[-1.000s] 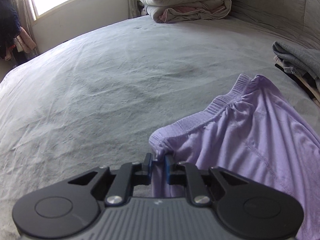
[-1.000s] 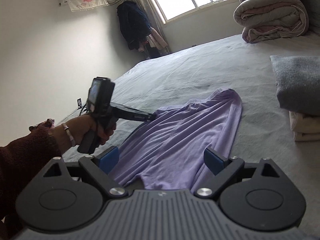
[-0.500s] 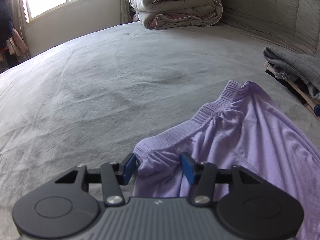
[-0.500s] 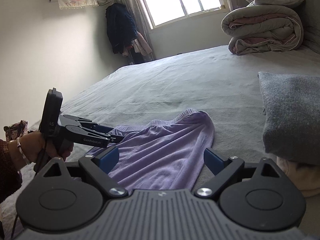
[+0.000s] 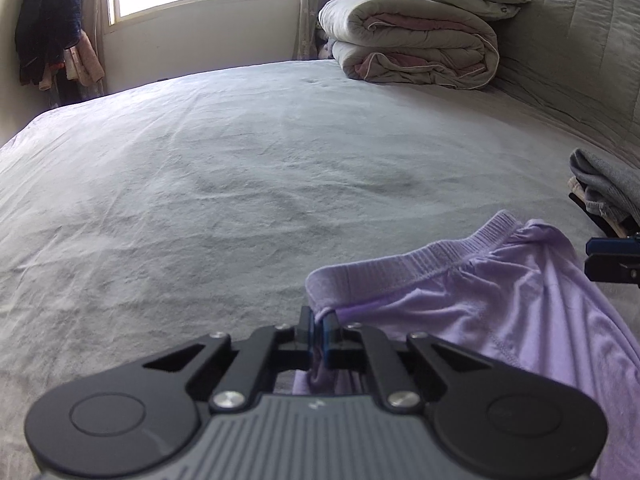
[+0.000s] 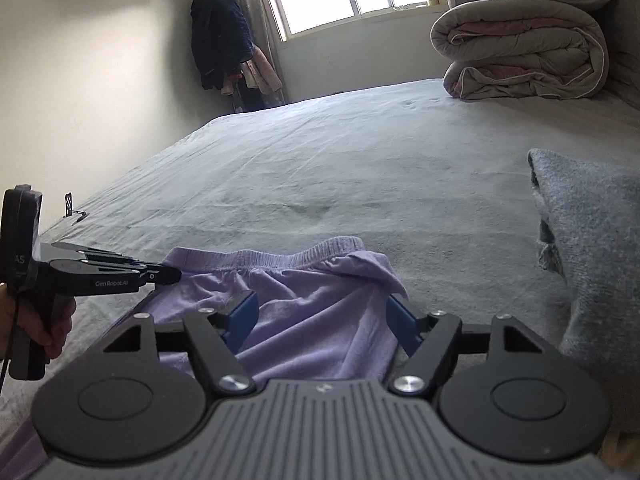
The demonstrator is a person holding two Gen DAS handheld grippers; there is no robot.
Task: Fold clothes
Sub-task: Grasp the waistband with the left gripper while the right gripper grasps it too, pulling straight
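A: Where are the lavender shorts (image 5: pixel 500 312) now?

B: On the grey bed (image 5: pixel 224 184), waistband towards the window, lying lower and flatter than a second ago.

A: And the left tool (image 5: pixel 319 330)?

B: Half a second back its fingers stood apart around the waistband corner; now they are pinched tight on it.

A: The right tool (image 6: pixel 322 316)?

B: Spread wide, as before, hovering over the shorts near the waistband's other end without gripping. It has come in closer. The folded grey garment (image 6: pixel 592 240) sits just to the right.
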